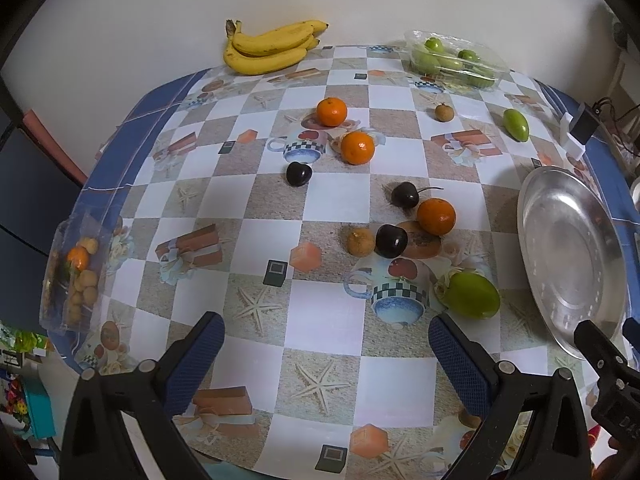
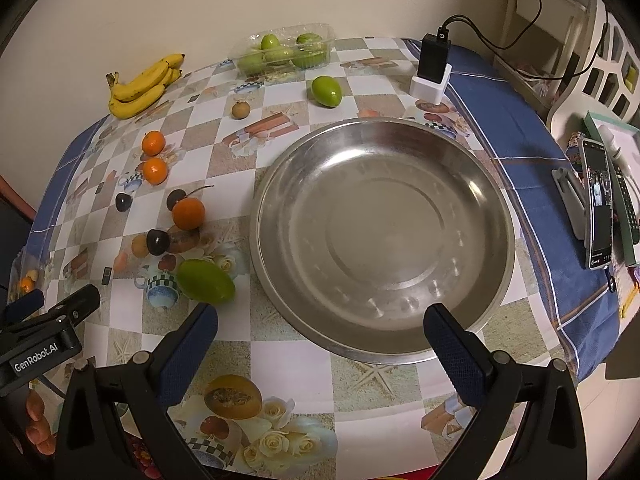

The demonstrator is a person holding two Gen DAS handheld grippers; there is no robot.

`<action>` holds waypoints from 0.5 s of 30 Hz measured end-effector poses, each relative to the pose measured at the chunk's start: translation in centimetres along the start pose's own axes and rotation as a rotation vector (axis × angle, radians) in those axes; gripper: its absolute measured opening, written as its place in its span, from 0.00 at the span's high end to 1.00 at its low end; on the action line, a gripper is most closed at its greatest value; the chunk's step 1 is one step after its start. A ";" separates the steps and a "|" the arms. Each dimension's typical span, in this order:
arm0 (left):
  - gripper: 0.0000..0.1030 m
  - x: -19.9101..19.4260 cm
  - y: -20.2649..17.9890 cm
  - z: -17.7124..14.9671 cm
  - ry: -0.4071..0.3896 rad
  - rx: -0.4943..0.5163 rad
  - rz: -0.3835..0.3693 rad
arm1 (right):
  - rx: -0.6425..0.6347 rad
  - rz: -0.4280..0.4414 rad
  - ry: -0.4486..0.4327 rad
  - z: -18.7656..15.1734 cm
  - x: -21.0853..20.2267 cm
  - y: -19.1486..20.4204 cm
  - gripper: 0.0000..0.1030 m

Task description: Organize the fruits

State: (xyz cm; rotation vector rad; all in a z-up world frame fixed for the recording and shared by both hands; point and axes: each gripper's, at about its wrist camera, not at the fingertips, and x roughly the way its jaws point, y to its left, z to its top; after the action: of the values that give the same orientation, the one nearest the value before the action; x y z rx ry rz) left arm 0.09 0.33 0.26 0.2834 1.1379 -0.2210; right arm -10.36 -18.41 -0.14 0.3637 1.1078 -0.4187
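Left hand-held gripper (image 1: 326,344) hovering over the bench (image 1: 328,320), fingers spread wide, gripping nothing. Right hand-held gripper (image 2: 320,330) likewise released, hanging over the near rim of the metal plate (image 2: 492,184).

In the left view:
- Sitting around centre: three oranges (image 1: 436,216), three dark cherries (image 1: 391,241), a small brown fruit (image 1: 360,242).
- Lying at 4 o'clock from that cluster, just beside the plate: large green fruit (image 1: 474,294).
- Resting at 12 o'clock against the wall: bananas (image 1: 272,48).
- Standing at 1 o'clock: clear box of green fruits (image 1: 452,60).
- Lying below that box: another green fruit (image 1: 515,125) and a second brown fruit (image 1: 443,113).
- Sitting at 9 o'clock on the bench edge: clear bag of small fruits (image 1: 76,276).
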 end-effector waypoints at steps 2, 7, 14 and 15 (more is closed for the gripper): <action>0.00 0.0 0.0 0.0 0.001 -0.001 -0.001 | 0.000 0.001 0.001 0.0 0.1 0.0 0.00; 0.00 0.1 0.0 -0.1 0.004 -0.004 -0.004 | -0.001 0.000 0.004 0.0 0.3 0.1 0.00; 0.00 0.2 0.0 -0.1 0.008 -0.004 -0.008 | -0.002 0.002 0.009 0.0 0.5 0.2 0.00; 0.00 0.2 0.0 -0.1 0.008 -0.004 -0.008 | -0.002 0.002 0.010 0.0 0.5 0.2 0.00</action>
State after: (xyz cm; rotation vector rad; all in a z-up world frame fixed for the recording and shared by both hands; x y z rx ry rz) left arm 0.12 0.37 0.05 0.2762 1.1470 -0.2243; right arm -10.07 -18.31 -0.58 0.3651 1.1171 -0.4141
